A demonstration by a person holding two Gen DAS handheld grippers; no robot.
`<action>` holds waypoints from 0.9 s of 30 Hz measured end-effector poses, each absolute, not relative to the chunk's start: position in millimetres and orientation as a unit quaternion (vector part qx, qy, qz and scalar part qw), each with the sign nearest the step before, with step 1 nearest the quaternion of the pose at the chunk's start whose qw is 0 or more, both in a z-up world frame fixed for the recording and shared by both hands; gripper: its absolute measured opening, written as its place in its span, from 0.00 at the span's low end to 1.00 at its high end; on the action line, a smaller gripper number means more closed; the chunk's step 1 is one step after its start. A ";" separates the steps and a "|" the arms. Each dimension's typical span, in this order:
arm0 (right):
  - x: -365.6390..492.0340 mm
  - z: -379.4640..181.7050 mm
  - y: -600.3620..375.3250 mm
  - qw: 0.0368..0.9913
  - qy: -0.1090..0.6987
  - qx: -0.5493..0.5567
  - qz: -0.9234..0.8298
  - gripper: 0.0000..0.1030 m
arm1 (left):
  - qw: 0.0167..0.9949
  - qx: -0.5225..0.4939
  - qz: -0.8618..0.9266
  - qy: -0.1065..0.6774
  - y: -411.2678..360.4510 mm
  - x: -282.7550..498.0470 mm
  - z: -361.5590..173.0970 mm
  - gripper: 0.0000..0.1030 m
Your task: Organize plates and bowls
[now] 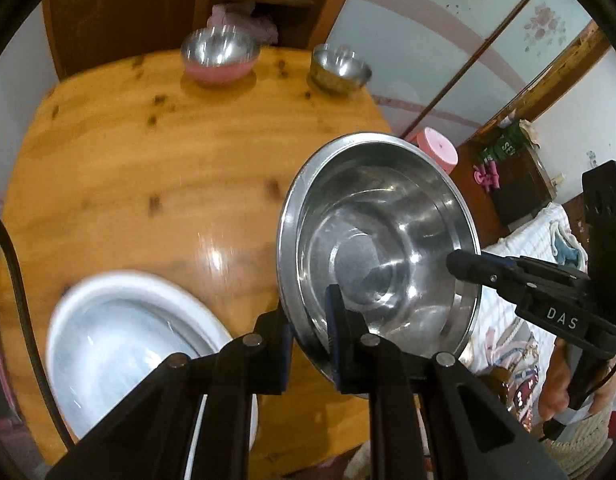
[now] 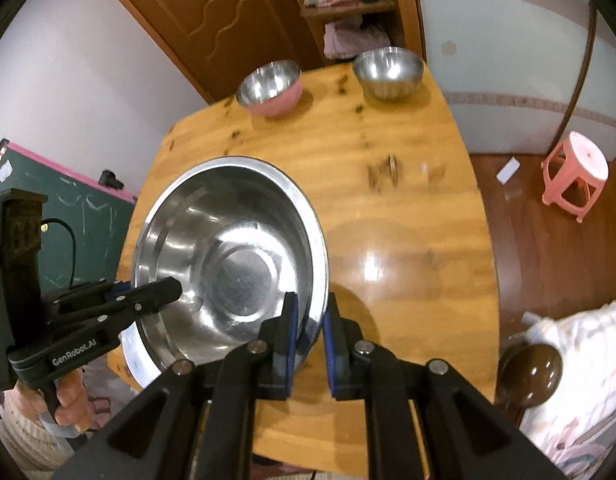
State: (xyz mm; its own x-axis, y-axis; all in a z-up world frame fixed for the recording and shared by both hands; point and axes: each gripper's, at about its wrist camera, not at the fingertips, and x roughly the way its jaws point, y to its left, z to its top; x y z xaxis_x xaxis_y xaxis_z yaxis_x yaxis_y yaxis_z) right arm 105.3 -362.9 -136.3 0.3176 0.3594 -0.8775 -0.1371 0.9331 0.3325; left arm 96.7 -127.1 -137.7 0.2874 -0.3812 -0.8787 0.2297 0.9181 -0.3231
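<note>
A large steel basin (image 1: 382,240) (image 2: 231,256) is held above the round wooden table (image 1: 139,168) (image 2: 408,216) by both grippers. My left gripper (image 1: 310,336) is shut on its near rim; it also shows in the right wrist view (image 2: 163,290) at the basin's left rim. My right gripper (image 2: 310,320) is shut on the right rim; it shows in the left wrist view (image 1: 464,266). A white bowl (image 1: 123,340) sits on the table below left, its edge visible under the basin (image 2: 131,354). A pink-sided steel bowl (image 1: 219,56) (image 2: 271,86) and a steel bowl (image 1: 340,68) (image 2: 388,72) stand at the far edge.
A wooden door (image 2: 211,20) and a shelf (image 2: 348,4) stand behind the table. A pink stool (image 2: 574,172) is on the floor at right. A green chalkboard (image 2: 67,208) leans at left. A bed with patterned cloth (image 1: 524,248) lies to the right.
</note>
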 end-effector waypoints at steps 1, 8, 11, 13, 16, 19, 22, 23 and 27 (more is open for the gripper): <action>98.3 -142.9 -362.1 0.803 0.568 0.098 0.152 0.11 | 0.795 -0.068 -0.191 0.571 -126.5 91.6 -145.6 0.13; 70.8 -189.8 -361.1 0.775 0.609 0.102 0.138 0.11 | 0.757 -0.078 -0.189 0.621 -130.2 69.9 -202.4 0.13; 64.6 -204.4 -362.1 0.765 0.622 0.105 0.133 0.11 | 0.748 -0.074 -0.186 0.632 -132.9 63.2 -216.0 0.13; 60.8 -209.3 -362.3 0.762 0.625 0.104 0.133 0.11 | 0.748 -0.069 -0.184 0.634 -134.2 61.6 -220.1 0.13; 57.8 -213.6 -361.3 0.761 0.627 0.102 0.131 0.11 | 0.745 -0.070 -0.184 0.637 -135.2 59.9 -223.0 0.14; 57.7 -216.0 -361.8 0.761 0.627 0.105 0.130 0.11 | 0.745 -0.072 -0.181 0.638 -135.1 60.6 -224.3 0.14; 56.6 -216.9 -362.6 0.761 0.627 0.106 0.130 0.11 | 0.743 -0.074 -0.178 0.641 -133.4 59.4 -225.7 0.14; 56.2 -217.3 -361.8 0.761 0.627 0.104 0.130 0.11 | 0.743 -0.072 -0.178 0.641 -133.1 58.7 -226.4 0.14; 54.0 -219.5 -358.2 0.760 0.629 0.097 0.131 0.11 | 0.742 -0.066 -0.175 0.643 -135.4 58.8 -231.1 0.14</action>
